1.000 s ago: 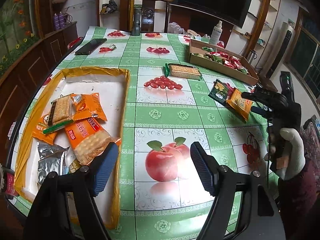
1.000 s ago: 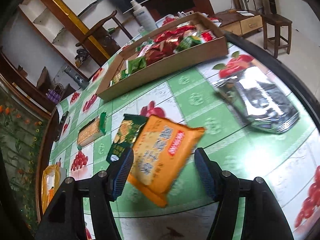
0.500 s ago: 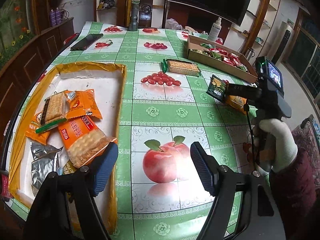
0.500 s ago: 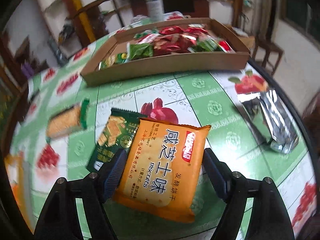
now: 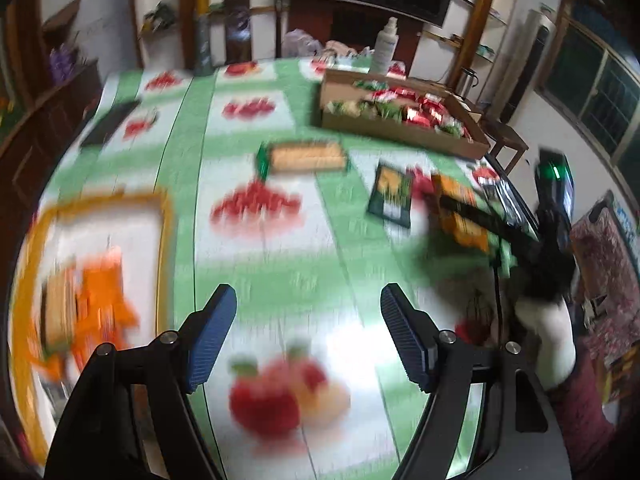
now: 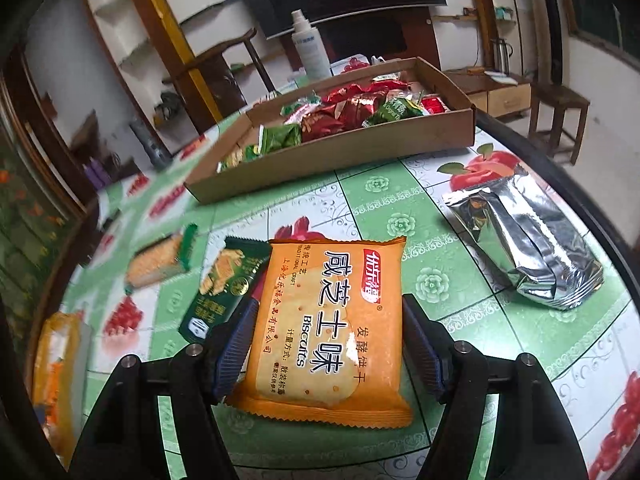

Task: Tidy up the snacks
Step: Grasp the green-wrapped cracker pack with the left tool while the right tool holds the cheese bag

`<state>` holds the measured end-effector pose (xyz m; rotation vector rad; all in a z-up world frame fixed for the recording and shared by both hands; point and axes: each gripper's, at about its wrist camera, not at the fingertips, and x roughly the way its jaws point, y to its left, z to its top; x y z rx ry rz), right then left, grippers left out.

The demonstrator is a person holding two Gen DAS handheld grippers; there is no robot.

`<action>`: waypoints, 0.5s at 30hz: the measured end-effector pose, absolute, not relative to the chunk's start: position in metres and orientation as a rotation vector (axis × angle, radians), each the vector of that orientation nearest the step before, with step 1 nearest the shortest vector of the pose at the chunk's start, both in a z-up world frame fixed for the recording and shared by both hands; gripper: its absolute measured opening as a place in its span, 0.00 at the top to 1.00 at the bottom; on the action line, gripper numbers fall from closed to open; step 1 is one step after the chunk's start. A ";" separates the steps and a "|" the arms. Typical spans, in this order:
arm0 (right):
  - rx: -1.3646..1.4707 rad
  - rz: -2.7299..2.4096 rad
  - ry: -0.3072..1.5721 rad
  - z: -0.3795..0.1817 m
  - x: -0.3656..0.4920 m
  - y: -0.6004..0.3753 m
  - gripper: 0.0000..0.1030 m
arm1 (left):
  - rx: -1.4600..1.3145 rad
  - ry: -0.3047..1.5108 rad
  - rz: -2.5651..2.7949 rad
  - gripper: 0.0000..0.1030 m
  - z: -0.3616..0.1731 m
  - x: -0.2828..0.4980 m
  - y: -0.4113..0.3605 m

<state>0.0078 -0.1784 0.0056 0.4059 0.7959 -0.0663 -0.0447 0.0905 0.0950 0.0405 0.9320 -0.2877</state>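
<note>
An orange biscuit packet (image 6: 328, 320) lies on the green fruit-print tablecloth, between the blue pads of my right gripper (image 6: 326, 344). The jaws stand at the packet's two side edges; I cannot tell whether they press it. A dark green packet (image 6: 222, 284) lies partly under its left edge. My left gripper (image 5: 308, 336) is open and empty above the table. In the blurred left wrist view the right gripper (image 5: 472, 216) sits over the orange packet (image 5: 460, 208).
A cardboard box (image 6: 332, 160) of red and green snacks stands behind. A silver packet (image 6: 524, 236) lies at the right near the table edge. A cracker pack (image 6: 158, 260) lies to the left. The yellow-rimmed tray (image 5: 160, 216) with orange packets (image 5: 96, 304) is at the left.
My right gripper has moved forward and down so its jaws now flank the orange packet more closely. My left gripper has swung up and right; its view is blurred.
</note>
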 end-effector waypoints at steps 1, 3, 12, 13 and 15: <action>0.408 -0.065 0.794 0.006 0.008 -0.178 0.29 | 0.051 0.922 -0.301 0.28 0.099 -0.030 0.085; 0.394 -0.071 0.796 0.007 0.008 -0.174 0.29 | 0.054 0.915 -0.329 0.28 0.104 0.003 0.077; 0.422 -0.044 0.804 0.006 0.009 -0.172 0.29 | -0.142 1.028 -0.288 0.28 0.068 0.128 0.074; 0.434 -0.040 0.804 0.006 0.008 -0.173 0.29 | -0.154 1.050 -0.289 0.28 0.061 0.138 0.072; 0.464 -0.033 0.804 0.006 0.008 -0.177 0.29 | -0.139 1.081 -0.287 0.28 0.048 0.152 0.063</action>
